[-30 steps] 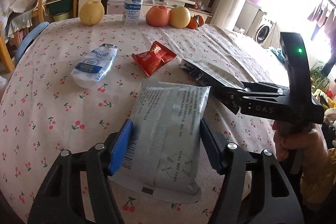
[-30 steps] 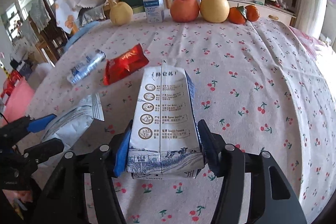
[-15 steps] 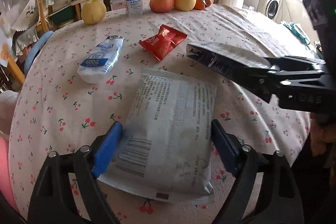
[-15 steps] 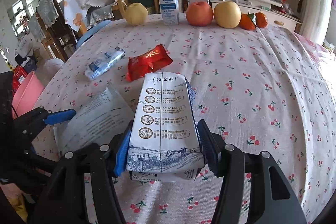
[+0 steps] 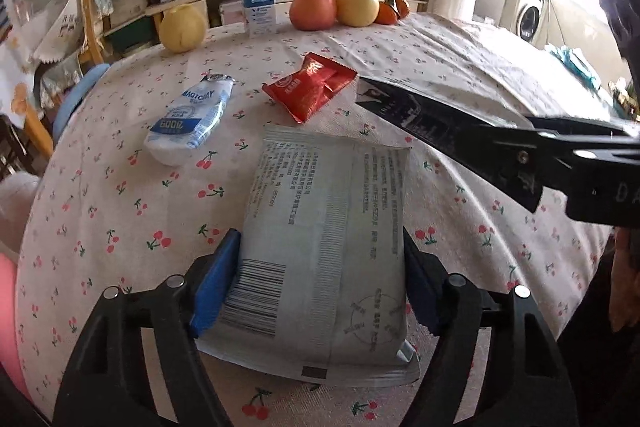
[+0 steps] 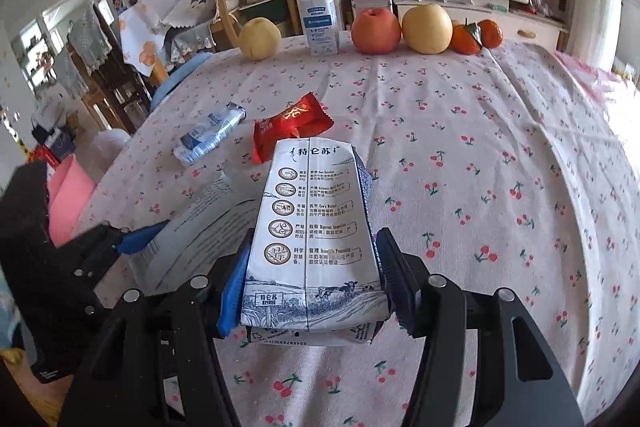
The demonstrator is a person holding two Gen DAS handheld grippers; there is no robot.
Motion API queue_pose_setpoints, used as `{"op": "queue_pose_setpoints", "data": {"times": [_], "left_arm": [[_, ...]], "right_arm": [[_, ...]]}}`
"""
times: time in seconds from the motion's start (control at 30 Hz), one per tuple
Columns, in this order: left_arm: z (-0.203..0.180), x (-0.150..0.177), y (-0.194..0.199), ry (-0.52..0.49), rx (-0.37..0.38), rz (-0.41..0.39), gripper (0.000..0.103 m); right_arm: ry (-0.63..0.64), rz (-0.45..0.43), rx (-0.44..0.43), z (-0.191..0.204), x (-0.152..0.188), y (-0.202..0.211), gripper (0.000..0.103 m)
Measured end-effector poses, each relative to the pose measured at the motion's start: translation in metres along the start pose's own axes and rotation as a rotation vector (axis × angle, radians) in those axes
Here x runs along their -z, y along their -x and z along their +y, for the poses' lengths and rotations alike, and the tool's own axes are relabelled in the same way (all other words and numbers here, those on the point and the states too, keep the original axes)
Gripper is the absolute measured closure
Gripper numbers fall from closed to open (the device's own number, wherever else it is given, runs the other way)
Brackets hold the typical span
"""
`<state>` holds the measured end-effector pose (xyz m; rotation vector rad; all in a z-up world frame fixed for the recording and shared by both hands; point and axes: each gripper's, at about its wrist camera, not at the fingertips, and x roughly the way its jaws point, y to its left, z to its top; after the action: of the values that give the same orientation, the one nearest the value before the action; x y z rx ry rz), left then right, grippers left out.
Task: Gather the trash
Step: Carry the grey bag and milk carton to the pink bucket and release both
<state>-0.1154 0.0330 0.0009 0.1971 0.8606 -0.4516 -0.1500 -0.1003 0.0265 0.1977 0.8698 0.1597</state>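
Observation:
A grey foil pouch with a barcode lies between the blue pads of my left gripper. Its jaws are closing, and both pads touch the pouch's side edges. My right gripper is shut on a flattened white-and-blue milk carton, held above the cherry-print tablecloth. In the left wrist view that carton comes in from the right, just past the pouch. A red snack wrapper and a white-and-blue packet lie further out on the table.
Along the far table edge stand a white bottle, a yellow pear, an apple, another pear and small oranges. A pink bin sits off the table's left side. Shelves and chairs stand behind.
The left jaws let the buckled pouch spread flat, then came back in against its edges. The right gripper with the carton shifted closer to the left gripper. The left view tilted slightly.

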Motion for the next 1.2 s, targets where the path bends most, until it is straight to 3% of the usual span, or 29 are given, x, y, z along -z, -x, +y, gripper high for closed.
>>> {"op": "queue_pose_setpoints", "data": {"times": [0.27,0.53,0.8,1.2], "left_arm": [[0.021,-0.003,0.017,0.105,0.046,-0.027,0.028],[0.067,-0.011,0.068,0.209,-0.007,-0.147,0.028],[0.135,-0.007,0.116,0.345,-0.176,-0.242,0.028],[0.242,0.028,0.160,0.589,-0.428,-0.268,0.028]], "right_arm": [[-0.098,-0.004,-0.108,0.002,0.000,0.012,0.044],[-0.120,-0.067,-0.221,0.034,-0.015,0.035,0.044],[-0.068,-0.067,-0.339,0.097,-0.035,0.038,0.044],[0.058,0.023,-0.495,0.233,-0.059,-0.001,0.044]]}}
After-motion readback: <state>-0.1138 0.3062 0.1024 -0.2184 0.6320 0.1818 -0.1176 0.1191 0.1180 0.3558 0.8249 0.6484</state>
